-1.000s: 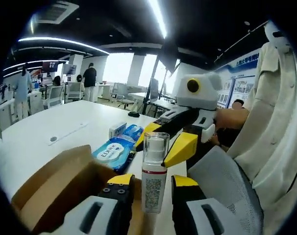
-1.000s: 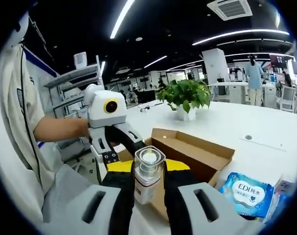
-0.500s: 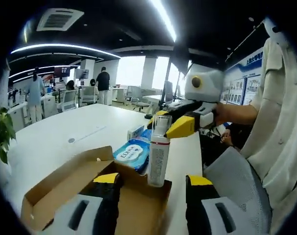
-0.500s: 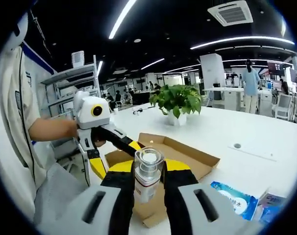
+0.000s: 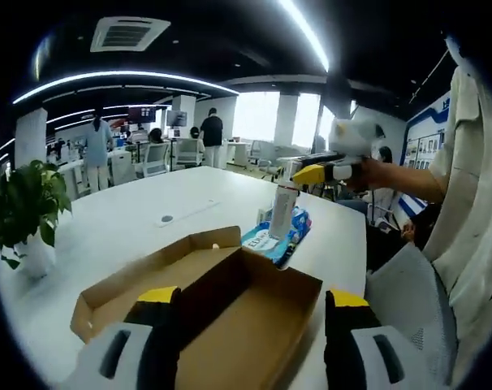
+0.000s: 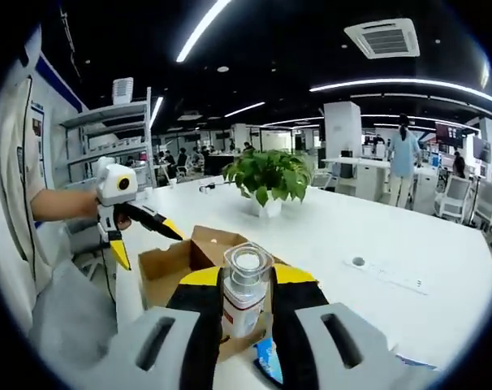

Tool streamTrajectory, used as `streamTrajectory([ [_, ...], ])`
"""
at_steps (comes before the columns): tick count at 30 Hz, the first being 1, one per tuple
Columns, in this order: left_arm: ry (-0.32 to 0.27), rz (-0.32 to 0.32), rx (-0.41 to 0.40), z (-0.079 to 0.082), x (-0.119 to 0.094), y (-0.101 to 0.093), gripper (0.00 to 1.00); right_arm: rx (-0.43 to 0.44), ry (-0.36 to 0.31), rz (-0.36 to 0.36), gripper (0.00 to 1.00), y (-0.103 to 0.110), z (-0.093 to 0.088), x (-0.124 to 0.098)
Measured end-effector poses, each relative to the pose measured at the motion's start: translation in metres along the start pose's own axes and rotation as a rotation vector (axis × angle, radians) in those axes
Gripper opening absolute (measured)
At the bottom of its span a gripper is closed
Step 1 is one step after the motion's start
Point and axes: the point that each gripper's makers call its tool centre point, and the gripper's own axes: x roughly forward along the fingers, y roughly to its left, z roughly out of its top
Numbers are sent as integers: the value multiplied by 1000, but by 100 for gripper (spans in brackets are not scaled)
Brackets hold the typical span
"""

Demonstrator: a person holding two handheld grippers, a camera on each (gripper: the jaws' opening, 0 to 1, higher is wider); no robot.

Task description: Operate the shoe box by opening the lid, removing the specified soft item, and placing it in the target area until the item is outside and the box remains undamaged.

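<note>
Left gripper [image 5: 250, 325]: pale grey moulded body, two broad black jaws capped with yellow pads, an oblong slot sunk in each grey shoulder.
Left gripper, seen from the right gripper view [image 6: 136, 231]: white housing behind long black jaws with yellow tips, nearer the person's sleeve than the shoe box [image 6: 177, 262].
Right gripper [image 6: 246, 296]: same grey body, black jaws, yellow band across the tops, oblong slots on both shoulders.
Right gripper, seen from the left gripper view [image 5: 315, 171]: white housing, yellow-faced black jaws.
Clothing: cream short-sleeved shirt [image 5: 473, 203], loose folds, beside the right gripper.
</note>
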Motion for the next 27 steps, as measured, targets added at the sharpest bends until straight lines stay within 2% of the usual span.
streamTrajectory([
  [12, 57, 135, -37, -26, -40, 19, 87, -51, 25, -30, 19, -51, -12, 11],
  [18, 85, 172, -46, -37, -57, 23, 88, -56, 42, -48, 19, -76, -24, 22],
  [24, 88, 217, -70, -44, -72, 29, 90, -77, 72, -80, 19, -103, -41, 35],
  [27, 90, 233, -82, -48, -76, 30, 90, -85, 78, -93, 19, -109, -45, 38],
])
